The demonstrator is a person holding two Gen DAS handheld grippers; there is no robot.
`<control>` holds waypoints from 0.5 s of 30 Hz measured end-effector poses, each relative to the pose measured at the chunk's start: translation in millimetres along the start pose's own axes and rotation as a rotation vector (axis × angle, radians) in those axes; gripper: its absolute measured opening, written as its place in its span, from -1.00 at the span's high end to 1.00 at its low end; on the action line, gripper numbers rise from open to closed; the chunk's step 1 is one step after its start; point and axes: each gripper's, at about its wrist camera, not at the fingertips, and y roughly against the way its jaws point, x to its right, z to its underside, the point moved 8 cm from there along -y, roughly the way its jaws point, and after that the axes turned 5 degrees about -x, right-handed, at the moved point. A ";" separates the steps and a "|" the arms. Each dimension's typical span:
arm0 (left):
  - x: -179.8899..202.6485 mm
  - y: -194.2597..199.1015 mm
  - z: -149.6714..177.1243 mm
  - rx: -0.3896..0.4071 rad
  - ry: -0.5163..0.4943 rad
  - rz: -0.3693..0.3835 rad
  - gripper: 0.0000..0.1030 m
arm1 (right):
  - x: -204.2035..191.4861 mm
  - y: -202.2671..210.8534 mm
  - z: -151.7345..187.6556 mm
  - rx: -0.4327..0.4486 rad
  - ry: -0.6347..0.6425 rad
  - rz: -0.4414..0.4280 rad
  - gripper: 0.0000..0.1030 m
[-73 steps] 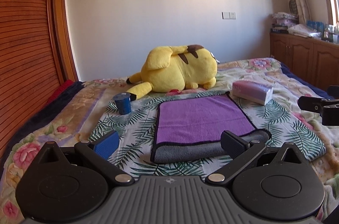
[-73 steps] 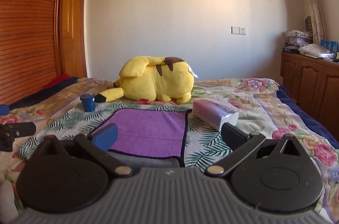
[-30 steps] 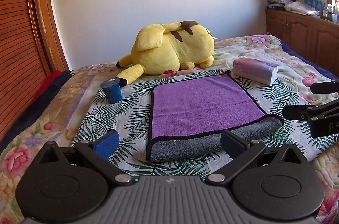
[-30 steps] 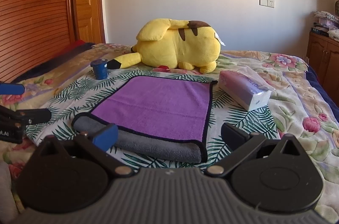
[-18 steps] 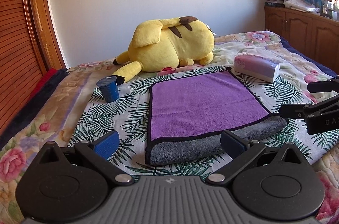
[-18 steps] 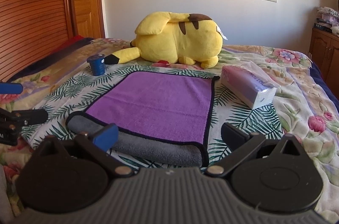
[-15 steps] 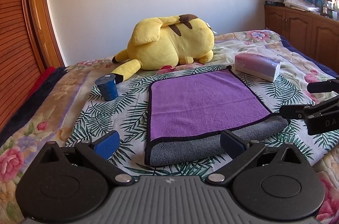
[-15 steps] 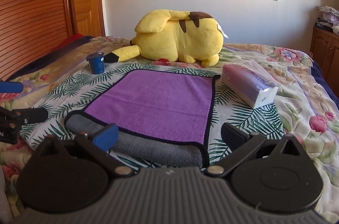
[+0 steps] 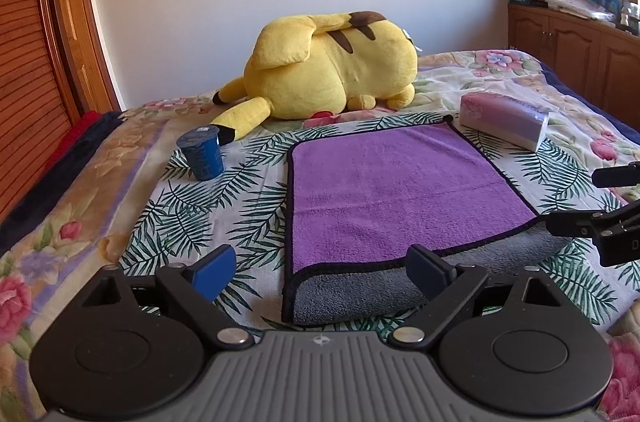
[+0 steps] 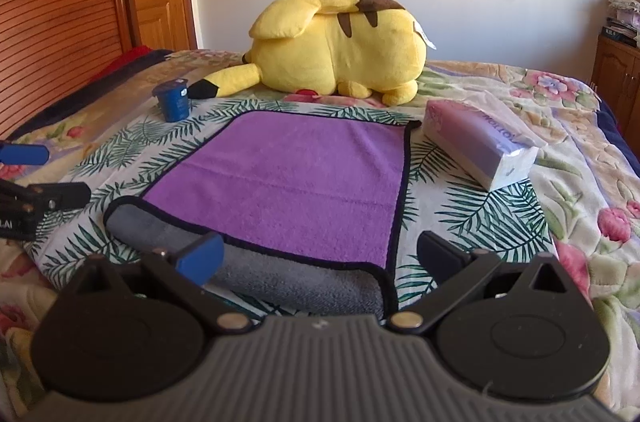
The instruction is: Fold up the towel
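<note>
A purple towel with a black hem lies on the leaf-print bedspread, folded over, with its grey underside showing along the near edge. It also shows in the right wrist view. My left gripper is open, low over the near left corner of the towel. My right gripper is open, low over the near right corner. Each gripper shows at the edge of the other's view: the right one and the left one.
A yellow plush toy lies beyond the towel. A blue cup stands to the left. A pink tissue pack lies to the right. A wooden wardrobe is on the left and wooden cabinets on the right.
Both grippers have come down and forward toward the near edge of the towel. Both stay open. The towel has not moved.
</note>
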 end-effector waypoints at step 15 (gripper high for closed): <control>-12.9 -37.1 4.4 -0.063 0.006 0.033 0.04 | 20.6 -30.7 7.6 -0.089 -0.045 -0.005 -0.69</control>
